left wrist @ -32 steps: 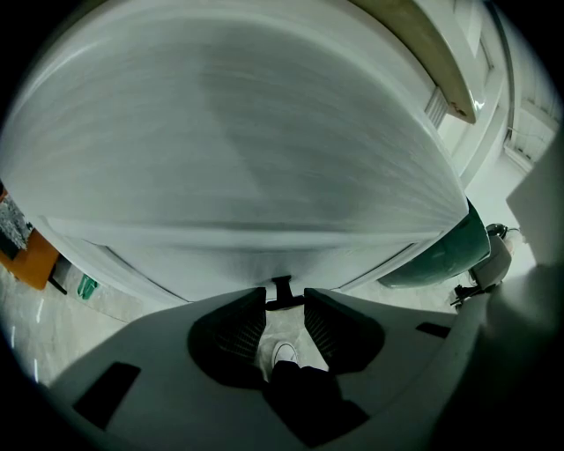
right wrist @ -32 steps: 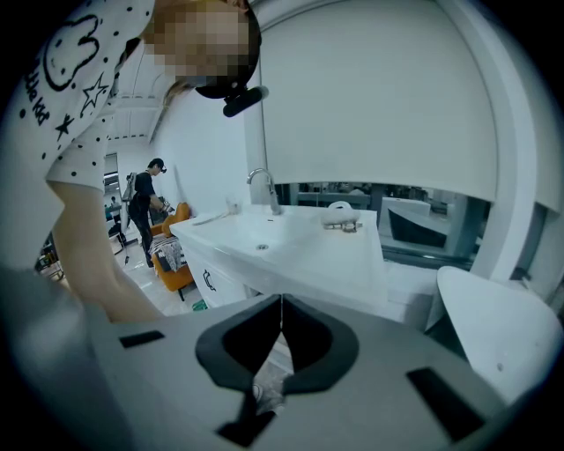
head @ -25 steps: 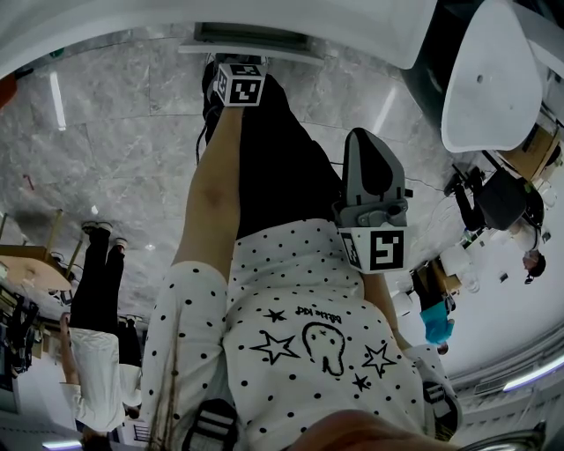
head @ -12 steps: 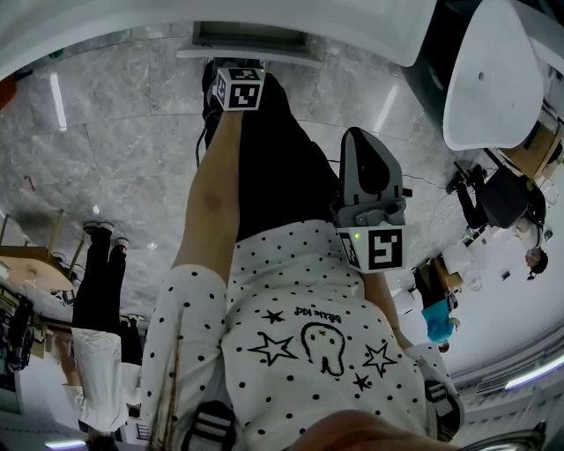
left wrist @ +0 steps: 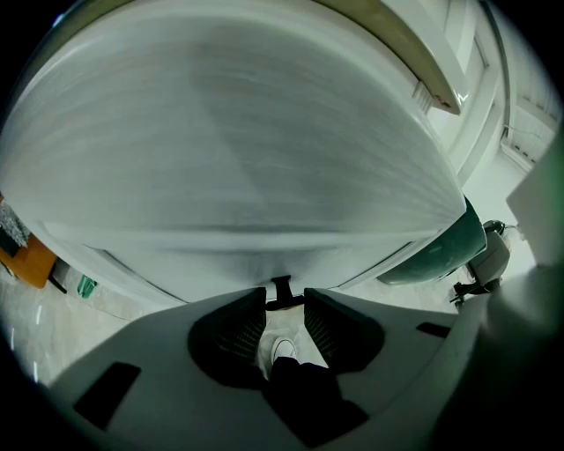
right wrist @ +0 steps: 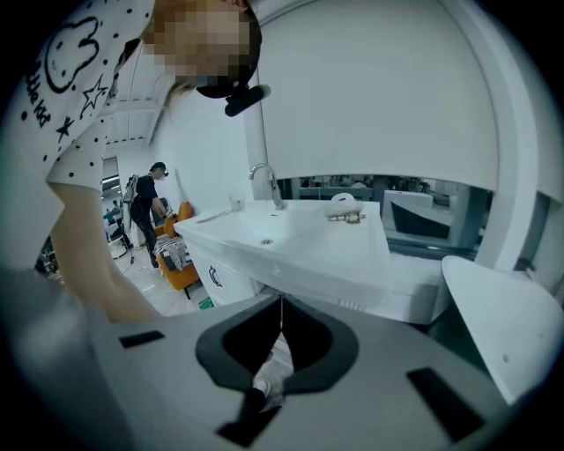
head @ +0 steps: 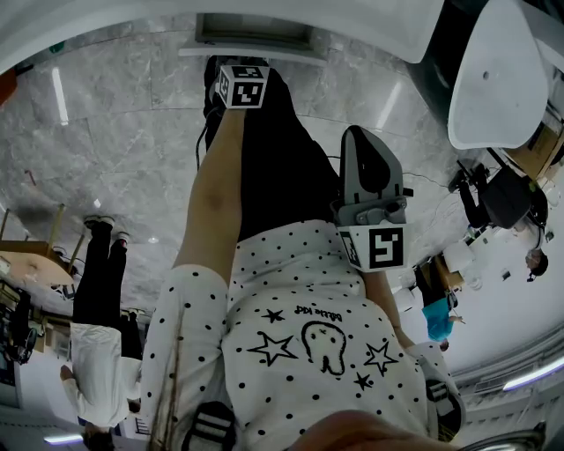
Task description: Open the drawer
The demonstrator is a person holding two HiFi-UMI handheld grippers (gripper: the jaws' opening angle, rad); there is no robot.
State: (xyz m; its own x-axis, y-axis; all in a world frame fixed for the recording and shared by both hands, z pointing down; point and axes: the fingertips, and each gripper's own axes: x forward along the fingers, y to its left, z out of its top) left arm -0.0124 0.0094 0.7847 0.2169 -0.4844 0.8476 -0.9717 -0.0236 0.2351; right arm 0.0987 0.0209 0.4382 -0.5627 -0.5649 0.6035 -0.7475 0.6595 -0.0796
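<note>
At the lower left of the head view a bystander point(head: 95, 308) stands on the marble floor point(head: 132, 150). In the upper middle a bare arm point(head: 211, 194) holds the left gripper point(left wrist: 284, 306) forward. Its marker cube point(head: 241, 85) is just below the drawer point(head: 251, 35), which sits at the top middle of the frame under a white counter point(head: 352, 26). In the left gripper view the white front of the drawer fills the upper frame, blurred and very close. The jaws are only a little apart, and a small black handle point(left wrist: 282, 291) lies across the gap at their tips, so they appear clamped on it. A white shoe point(left wrist: 284, 350) shows lower in the gap. Right of centre in the head view the right gripper point(right wrist: 281, 310) is beside the dotted shirt point(head: 300, 335), well apart from the drawer. In its own view the jaws are pressed together with nothing between them, and behind them is a white sink point(right wrist: 291, 242) with a tap point(right wrist: 264, 183). A white rounded seat point(head: 498, 79) is at the upper right of the head view.
</note>
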